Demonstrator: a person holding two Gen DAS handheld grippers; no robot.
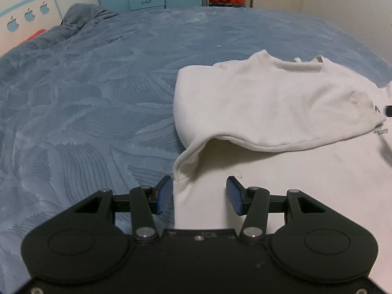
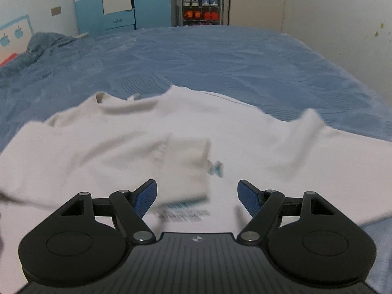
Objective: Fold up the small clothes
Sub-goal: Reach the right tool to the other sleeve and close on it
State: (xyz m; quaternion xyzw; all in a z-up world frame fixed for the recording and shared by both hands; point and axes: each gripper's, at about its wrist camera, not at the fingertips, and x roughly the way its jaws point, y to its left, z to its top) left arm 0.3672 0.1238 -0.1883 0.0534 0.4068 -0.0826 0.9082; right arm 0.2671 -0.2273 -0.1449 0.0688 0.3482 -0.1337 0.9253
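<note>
A white T-shirt (image 1: 269, 103) lies on the blue bedspread (image 1: 98, 98), its left sleeve and side folded inward over the body. My left gripper (image 1: 198, 193) stands open just above the shirt's left edge, with nothing between its blue pads. In the right wrist view the same T-shirt (image 2: 196, 142) is blurred, its collar on the far side and a blue-green print near the middle. My right gripper (image 2: 197, 196) hovers open over the printed chest area, holding nothing.
The bedspread (image 2: 220, 61) stretches far beyond the shirt. A rumpled blue blanket (image 1: 80, 22) lies at the far left by the headboard. A shoe rack (image 2: 201, 7), a blue wardrobe (image 2: 117, 5) and a door stand past the foot of the bed.
</note>
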